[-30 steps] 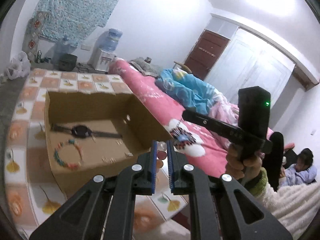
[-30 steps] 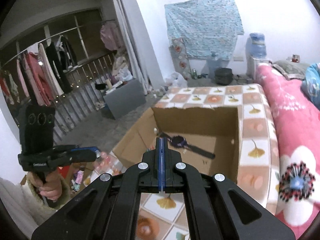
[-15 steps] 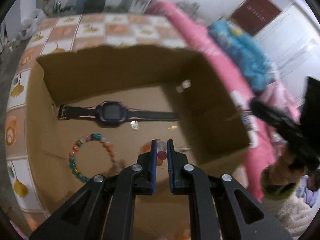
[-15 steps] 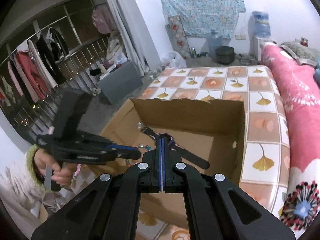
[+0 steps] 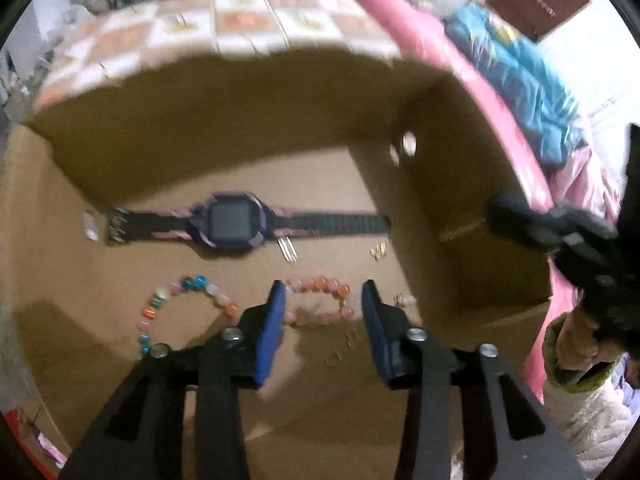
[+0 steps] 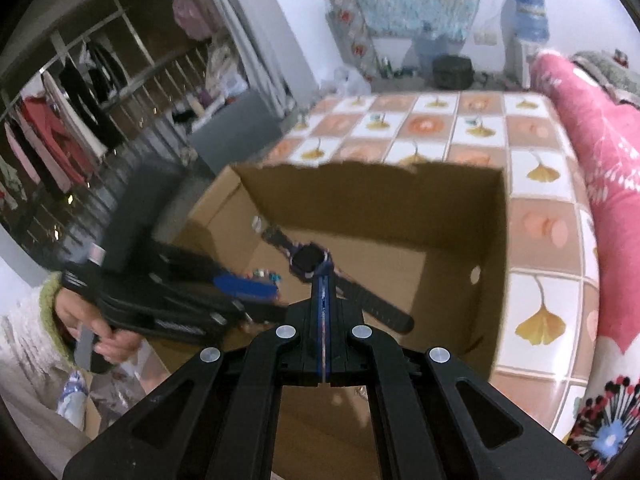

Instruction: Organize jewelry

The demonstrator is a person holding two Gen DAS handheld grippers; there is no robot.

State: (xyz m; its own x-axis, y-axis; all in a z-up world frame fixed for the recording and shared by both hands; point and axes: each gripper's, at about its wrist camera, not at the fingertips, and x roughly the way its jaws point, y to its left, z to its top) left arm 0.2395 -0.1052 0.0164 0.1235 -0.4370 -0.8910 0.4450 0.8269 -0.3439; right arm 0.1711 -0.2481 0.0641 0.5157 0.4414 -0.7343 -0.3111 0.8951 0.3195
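Note:
Inside an open cardboard box (image 5: 240,112) lie a purple watch with a black strap (image 5: 232,224), a multicoloured bead bracelet (image 5: 180,304) and a pink-orange bead bracelet (image 5: 320,300). My left gripper (image 5: 323,286) points down into the box. Its jaws are opening, and the pink-orange bracelet lies on the box floor between the blue pads (image 5: 274,320), not pressed by them. My right gripper (image 6: 322,276) hovers shut over the box (image 6: 380,192), in line with the watch (image 6: 310,258), nothing in it. In the right wrist view the left gripper (image 6: 244,288) reaches in from the left.
Small gold pieces (image 5: 378,250) are scattered on the box floor. The box stands on a tile-patterned cover (image 6: 540,220). Pink flowered bedding (image 6: 600,140) runs along the right. A clothes rail (image 6: 60,120) and a railing are at the left.
The left gripper dropped into the box and its jaws parted, letting the pink-orange bracelet down onto the floor. The right gripper moved lower and closer over the box, still shut.

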